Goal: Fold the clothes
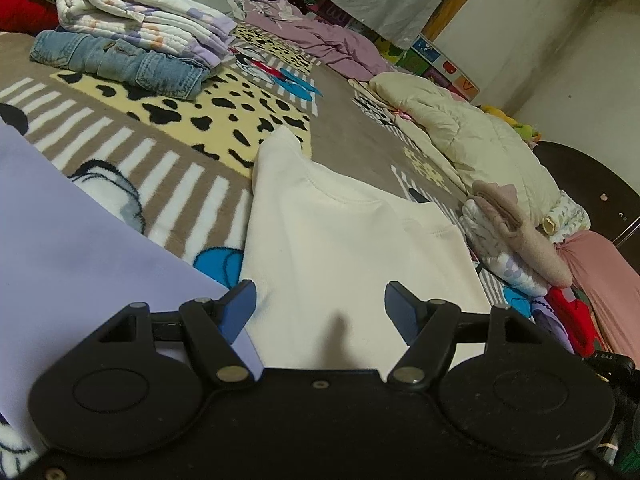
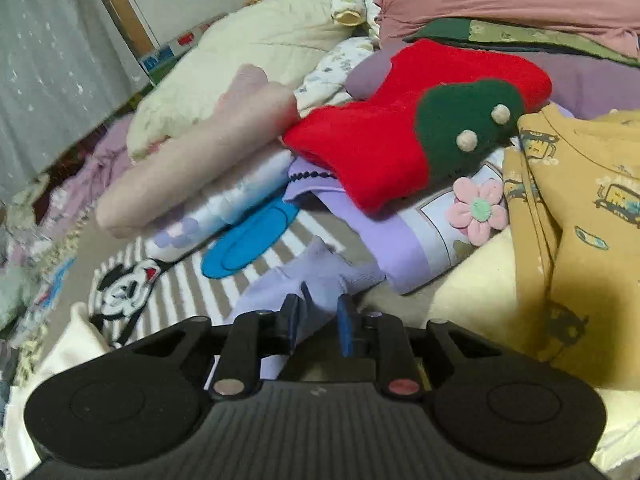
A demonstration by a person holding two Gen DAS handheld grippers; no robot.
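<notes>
Jaws of the left gripper [image 1: 320, 310] stand wide apart with nothing between the blue pads, poised over the near hem of a cream sweatshirt [image 1: 344, 236] that lies flat on the patterned blanket [image 1: 168, 168], collar pointing away. Jaws of the right gripper [image 2: 318, 322] stand narrow, pinching a bunched fold of lavender fabric [image 2: 304, 276] between the pads; no earlier view is given for comparison. Left of the cream garment, in the left wrist view, a broad lavender garment [image 1: 80, 248] spreads across the near corner. Just beyond the right gripper lies a lavender top with a pink fabric flower [image 2: 478, 210], and to its right a mustard printed garment [image 2: 580, 208] drapes over a pale yellow one. Farther back sits a red knit with a dark green patch [image 2: 404, 128], beside a folded pink knit [image 2: 200, 156] resting on a white quilted piece. At the far side of the blanket, in the left wrist view, folded denim [image 1: 120, 62] lies against a folded floral quilt [image 1: 144, 24], and a cream padded jacket [image 1: 460, 128] is heaped at right.
</notes>
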